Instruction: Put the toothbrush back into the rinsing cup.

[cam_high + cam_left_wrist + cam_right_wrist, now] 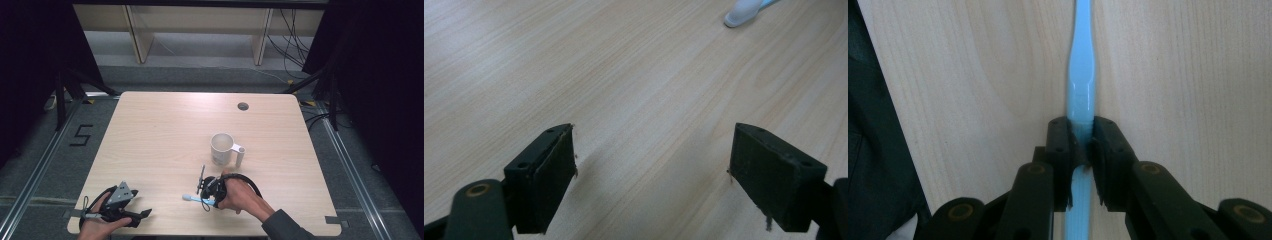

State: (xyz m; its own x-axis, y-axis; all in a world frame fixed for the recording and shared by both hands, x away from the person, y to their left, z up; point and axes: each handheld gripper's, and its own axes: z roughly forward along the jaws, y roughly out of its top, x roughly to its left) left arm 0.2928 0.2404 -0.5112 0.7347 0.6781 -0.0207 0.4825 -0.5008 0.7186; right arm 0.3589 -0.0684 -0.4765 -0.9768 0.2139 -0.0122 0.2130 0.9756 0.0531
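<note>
A light blue toothbrush (pixel 1081 85) lies on the wooden table (pixel 160 135) near its front edge, white head (pixel 186 198) pointing left in the high view. My right gripper (pixel 1081 140) is shut on its handle, both pads pressing the blue plastic from either side. In the high view that right gripper (pixel 209 192) sits just in front of a white mug (pixel 222 148) with its handle to the right. My left gripper (pixel 141 214) rests at the table's front left corner, jaws wide open with bare wood between them. The brush head (pixel 744 12) shows at the top of the left gripper view.
A round cable hole (pixel 243 106) is set in the table's far side. Black curtains flank the table, and cables lie on the floor at the back right. A floor marking "5" (pixel 81 135) sits to the left.
</note>
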